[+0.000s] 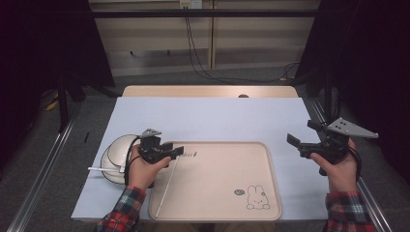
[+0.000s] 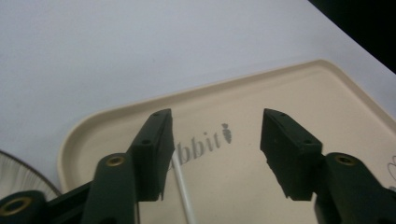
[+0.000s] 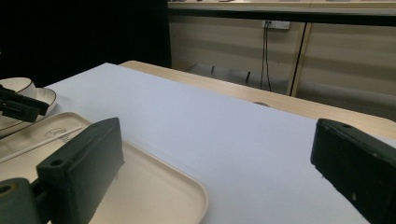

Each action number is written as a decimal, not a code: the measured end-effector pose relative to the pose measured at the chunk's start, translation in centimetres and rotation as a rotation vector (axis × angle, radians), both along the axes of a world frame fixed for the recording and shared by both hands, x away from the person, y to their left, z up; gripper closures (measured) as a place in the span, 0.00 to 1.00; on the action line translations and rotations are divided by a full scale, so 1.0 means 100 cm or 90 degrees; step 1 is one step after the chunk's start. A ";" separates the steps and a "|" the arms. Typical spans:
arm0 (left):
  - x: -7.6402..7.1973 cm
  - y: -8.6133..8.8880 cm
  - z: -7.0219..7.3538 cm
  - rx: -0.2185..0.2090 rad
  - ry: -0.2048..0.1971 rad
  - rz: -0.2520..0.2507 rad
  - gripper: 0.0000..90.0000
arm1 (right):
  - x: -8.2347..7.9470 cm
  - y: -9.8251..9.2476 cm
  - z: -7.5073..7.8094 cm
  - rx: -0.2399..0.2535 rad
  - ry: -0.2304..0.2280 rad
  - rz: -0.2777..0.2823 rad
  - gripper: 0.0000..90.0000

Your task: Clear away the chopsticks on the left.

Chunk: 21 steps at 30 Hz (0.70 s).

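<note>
- The left gripper (image 1: 175, 152) is positioned over the near-left corner region of the beige tray (image 1: 270, 193), above the printed lettering.
- Its jaws stand apart, roughly half open. In the left gripper view the white chopstick (image 2: 183, 196) lies just beside the inner face of the left-hand jaw; the other jaw is well clear of it, so nothing is clamped.
- In the high view the chopstick (image 1: 168, 186) lies flat on the tray floor, running from below the left gripper toward the tray's near-left corner.
- A second white stick (image 1: 99, 169) rests across the stacked white bowls (image 1: 116, 152), which sit on the pale table cover (image 1: 208, 116) just left of the tray.
- The right gripper (image 1: 297, 140) is held above the table cover to the right of the tray, well apart from it.
- Its jaws are wide open and hold nothing; the right gripper view shows bare table between them.
</note>
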<state>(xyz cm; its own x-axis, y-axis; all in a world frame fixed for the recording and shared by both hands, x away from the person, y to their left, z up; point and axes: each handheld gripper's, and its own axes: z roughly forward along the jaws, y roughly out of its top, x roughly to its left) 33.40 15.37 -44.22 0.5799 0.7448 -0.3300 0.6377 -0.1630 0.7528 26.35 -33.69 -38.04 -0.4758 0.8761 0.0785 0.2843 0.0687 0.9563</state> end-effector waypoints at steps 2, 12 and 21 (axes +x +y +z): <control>0.000 -0.001 0.003 -0.002 -0.006 -0.011 0.41 | 0.000 0.000 0.000 0.000 0.000 0.001 0.02; 0.002 0.001 0.010 0.023 0.001 -0.060 0.25 | 0.000 -0.001 0.000 0.000 -0.002 -0.001 0.02; 0.001 0.001 0.012 0.075 0.011 -0.106 0.19 | 0.000 0.000 0.000 0.000 -0.001 0.001 0.02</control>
<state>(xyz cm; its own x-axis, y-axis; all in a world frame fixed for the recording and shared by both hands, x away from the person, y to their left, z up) 33.46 15.50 -42.99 0.6931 0.6733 -0.2575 0.6073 -0.3529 0.7118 26.35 -33.67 -38.04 -0.4772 0.8754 0.0773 0.2829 0.0698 0.9566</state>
